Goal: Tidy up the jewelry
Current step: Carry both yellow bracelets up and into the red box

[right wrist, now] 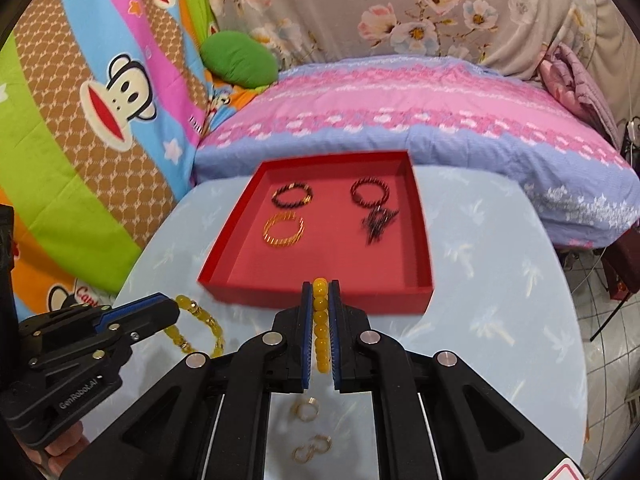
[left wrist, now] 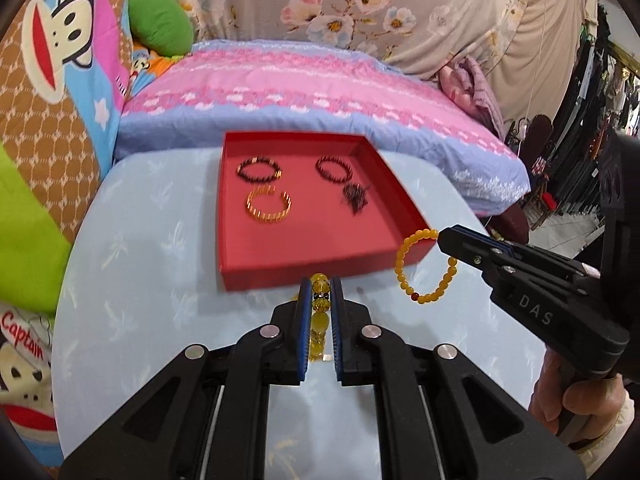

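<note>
A red tray sits on the light blue table. In it lie a dark bead bracelet, a dark red bracelet with a tassel and a gold bangle. My left gripper is shut on a big-bead amber bracelet, just before the tray's near wall. My right gripper is shut on a small-bead yellow bracelet, which hangs by the tray's near right corner.
Small gold rings and gold hoop earrings lie on the table under my right gripper. A pink and blue quilted bed lies behind the table. Cartoon bedding rises on the left.
</note>
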Demonstrator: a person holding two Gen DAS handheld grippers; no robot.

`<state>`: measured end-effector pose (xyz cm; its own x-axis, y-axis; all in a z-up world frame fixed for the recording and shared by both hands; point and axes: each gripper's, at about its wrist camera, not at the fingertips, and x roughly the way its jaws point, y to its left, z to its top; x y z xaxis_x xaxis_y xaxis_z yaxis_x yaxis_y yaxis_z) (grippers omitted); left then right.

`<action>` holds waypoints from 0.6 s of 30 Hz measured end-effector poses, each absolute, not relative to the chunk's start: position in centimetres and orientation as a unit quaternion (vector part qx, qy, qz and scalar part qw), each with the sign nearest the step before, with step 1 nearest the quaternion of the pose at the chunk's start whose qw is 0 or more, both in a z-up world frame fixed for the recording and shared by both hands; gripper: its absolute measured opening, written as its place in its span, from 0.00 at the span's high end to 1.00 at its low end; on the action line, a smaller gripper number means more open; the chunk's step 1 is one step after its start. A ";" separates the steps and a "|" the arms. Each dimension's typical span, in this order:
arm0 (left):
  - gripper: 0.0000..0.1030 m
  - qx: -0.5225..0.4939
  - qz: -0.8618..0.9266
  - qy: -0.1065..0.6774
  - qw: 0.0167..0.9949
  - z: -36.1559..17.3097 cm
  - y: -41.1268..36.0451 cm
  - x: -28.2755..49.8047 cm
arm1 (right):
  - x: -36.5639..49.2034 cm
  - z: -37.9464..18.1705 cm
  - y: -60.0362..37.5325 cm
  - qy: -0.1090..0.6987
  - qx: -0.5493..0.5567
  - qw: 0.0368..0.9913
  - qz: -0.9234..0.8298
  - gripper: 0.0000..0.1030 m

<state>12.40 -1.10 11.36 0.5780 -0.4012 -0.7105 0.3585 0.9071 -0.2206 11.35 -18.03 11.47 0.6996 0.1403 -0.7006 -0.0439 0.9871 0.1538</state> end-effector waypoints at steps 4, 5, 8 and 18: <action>0.91 -0.035 -0.226 0.391 0.892 12.9 -2.3 15.2 | 14.2 12.3 -18.9 0.372 0.060 0.925 0.041 0.93; 0.91 -0.038 -0.228 0.387 0.893 13.2 -2.6 15.9 | 14.7 12.4 -19.0 0.371 0.063 0.925 0.040 0.93; 0.91 -0.051 -0.233 0.385 0.892 13.4 -3.2 18.1 | 16.7 12.3 -19.6 0.372 0.078 0.924 0.044 0.93; 0.91 -0.077 -0.220 0.443 0.866 7.2 -3.7 24.2 | 22.1 7.2 -20.1 0.421 0.109 0.899 0.049 0.93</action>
<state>24.17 -3.68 7.20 0.5112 -0.4487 -0.7331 0.3131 0.8915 -0.3274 22.07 -20.09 7.23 0.6403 0.1808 -0.7466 0.0032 0.9713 0.2379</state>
